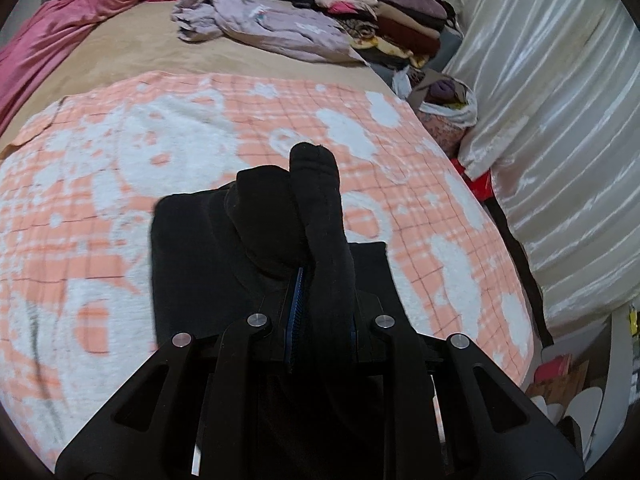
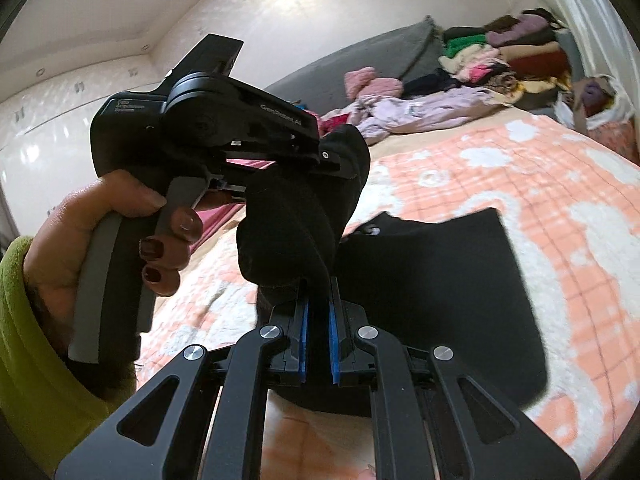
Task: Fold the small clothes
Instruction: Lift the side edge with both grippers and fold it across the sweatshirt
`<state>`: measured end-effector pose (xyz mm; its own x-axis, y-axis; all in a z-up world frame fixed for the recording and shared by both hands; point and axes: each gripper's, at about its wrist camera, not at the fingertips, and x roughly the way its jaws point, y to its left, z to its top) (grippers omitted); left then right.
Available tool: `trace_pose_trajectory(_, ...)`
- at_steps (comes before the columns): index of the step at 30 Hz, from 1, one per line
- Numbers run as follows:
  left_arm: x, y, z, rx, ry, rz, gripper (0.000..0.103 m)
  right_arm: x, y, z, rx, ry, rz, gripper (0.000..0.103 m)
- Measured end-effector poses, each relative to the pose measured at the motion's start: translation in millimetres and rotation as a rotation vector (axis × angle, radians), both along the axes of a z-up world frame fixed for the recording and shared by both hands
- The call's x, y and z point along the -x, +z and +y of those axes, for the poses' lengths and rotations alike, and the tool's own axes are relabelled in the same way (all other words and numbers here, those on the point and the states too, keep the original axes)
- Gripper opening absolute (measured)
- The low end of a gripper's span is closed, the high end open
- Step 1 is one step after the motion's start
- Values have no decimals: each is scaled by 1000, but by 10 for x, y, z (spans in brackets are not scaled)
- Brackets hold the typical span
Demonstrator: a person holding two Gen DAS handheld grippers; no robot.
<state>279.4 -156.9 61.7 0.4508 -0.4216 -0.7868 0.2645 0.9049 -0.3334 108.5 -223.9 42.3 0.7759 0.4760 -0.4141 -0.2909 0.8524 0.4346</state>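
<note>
A small black garment hangs above the pink and white checked blanket, held up by both grippers. My left gripper is shut on a bunched edge of it, and a roll of black cloth sticks up past the pads. In the right wrist view my right gripper is shut on another bunch of the black garment, whose flat panel hangs to the right over the blanket. The left gripper shows there at upper left, close by, clamped on the same cloth, held by a hand in a green sleeve.
A stack of folded clothes sits at the bed's far right corner, with a loose lilac garment beside it. Pink bedding lies along the left. A white curtain and a stuffed bag border the bed's right edge.
</note>
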Motion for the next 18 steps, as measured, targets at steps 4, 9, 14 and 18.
trace_pose_trajectory(4, -19, -80, -287, -16, -33, 8, 11, 64, -77, -181, -18, -48, 26, 7)
trace_pose_trajectory(9, -58, -214, -552, -39, -53, 26, 11, 120, -148, -318, -26, -95, 60, 7)
trace_pose_trajectory(14, -95, -395, -704, -58, -61, 53, 12, 124, -243, -394, -24, -141, 115, 7)
trace_pose_trajectory(18, -94, -524, -794, -47, -88, 69, 30, 88, -344, -457, -32, -169, 180, 11)
